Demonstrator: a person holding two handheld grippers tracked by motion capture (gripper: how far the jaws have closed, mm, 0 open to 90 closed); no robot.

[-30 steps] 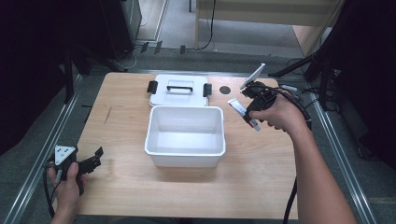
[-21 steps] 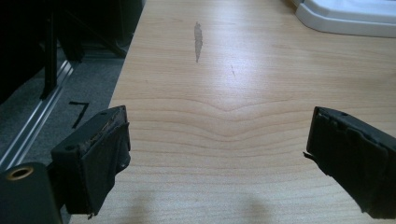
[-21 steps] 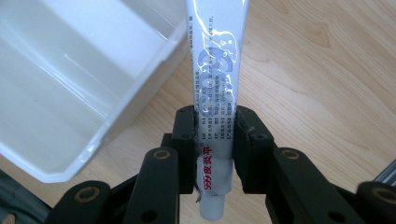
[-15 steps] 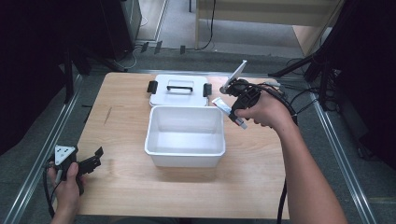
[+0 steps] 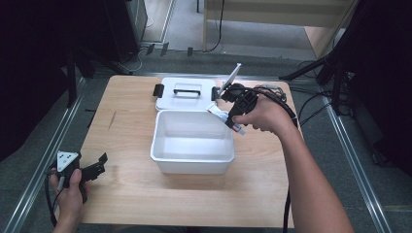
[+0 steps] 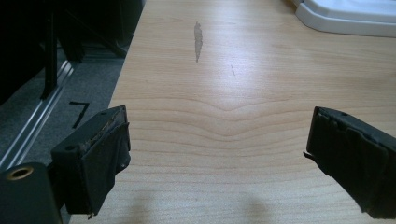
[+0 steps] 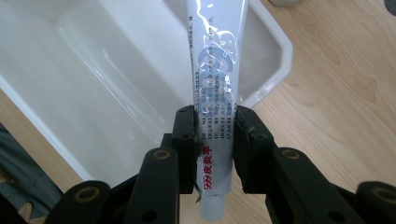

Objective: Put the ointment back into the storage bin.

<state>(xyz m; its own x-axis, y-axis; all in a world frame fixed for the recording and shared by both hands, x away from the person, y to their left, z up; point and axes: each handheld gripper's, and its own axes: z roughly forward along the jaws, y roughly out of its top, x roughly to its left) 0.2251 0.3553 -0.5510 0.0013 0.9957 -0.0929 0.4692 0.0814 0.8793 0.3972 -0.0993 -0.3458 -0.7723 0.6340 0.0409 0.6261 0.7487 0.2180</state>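
My right gripper (image 5: 228, 109) (image 7: 215, 135) is shut on a white tube (image 7: 215, 70) with blue and red print; the tube's flat end (image 5: 234, 77) sticks up and its cap end (image 5: 238, 129) points down. It hangs over the far right corner of an open white plastic bin (image 5: 192, 165) (image 7: 60, 93), whose inside is bare. Behind the bin lies its white lid (image 5: 184, 99) with a handle. My left gripper (image 5: 99, 165) (image 6: 219, 154) rests open at the near left of the table, nothing between its jaws.
The wooden table (image 5: 131, 199) (image 6: 233, 84) has metal rails along its left and right sides. A dark round mark sits on the table behind the right hand. Cables trail off the table's far right.
My right gripper has carried the tube leftward from beside the bin to over the bin's far right corner. The left gripper has stayed in place.
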